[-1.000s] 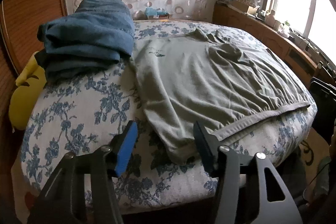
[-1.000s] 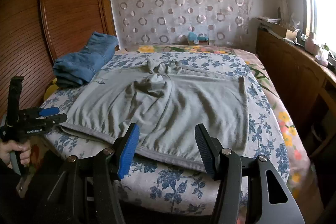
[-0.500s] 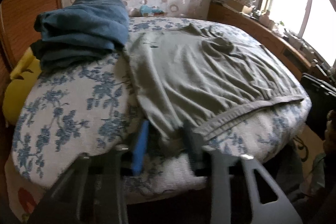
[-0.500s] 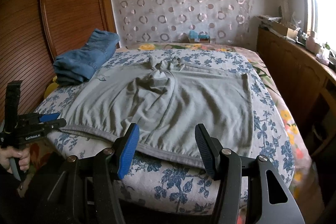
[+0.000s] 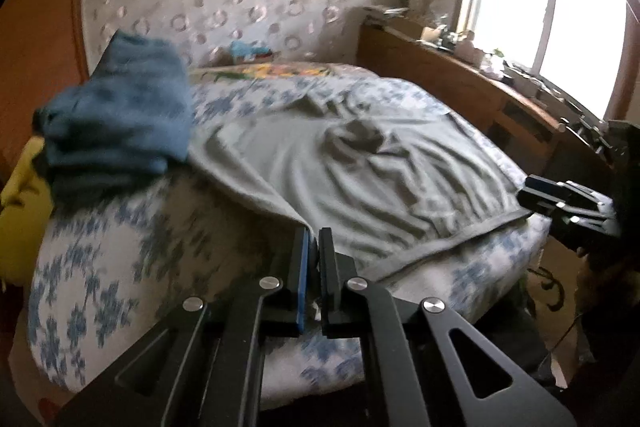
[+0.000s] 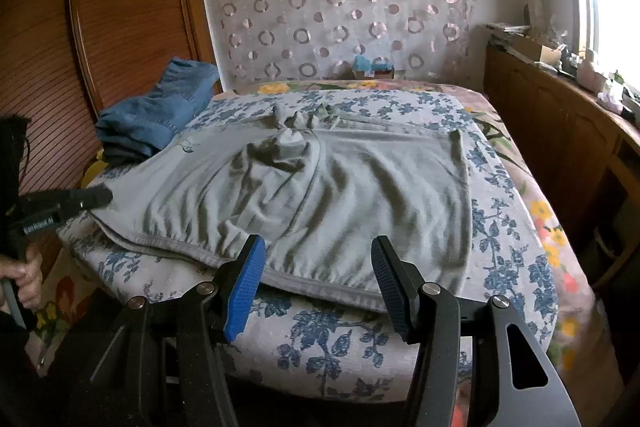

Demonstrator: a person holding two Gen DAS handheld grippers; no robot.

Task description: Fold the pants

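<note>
Grey pants (image 6: 320, 187) lie spread and wrinkled on the floral bed (image 6: 516, 223), waistband along the near edge. They also show in the left wrist view (image 5: 360, 179). My left gripper (image 5: 314, 239) is shut on the near left corner of the pants at the waistband end. It shows in the right wrist view (image 6: 96, 197) at the pants' left corner. My right gripper (image 6: 318, 259) is open, just above the waistband near the front edge, not touching cloth. It shows at the right of the left wrist view (image 5: 532, 189).
A folded pile of blue jeans (image 6: 160, 115) sits at the bed's back left, also in the left wrist view (image 5: 116, 115). A wooden slatted wardrobe (image 6: 60, 67) stands left. A wooden cabinet (image 6: 560, 131) with clutter runs along the right under the window.
My left gripper moved in and closed on the pants' corner, lifting and pulling that edge. My right gripper came slightly nearer the waistband and stayed open.
</note>
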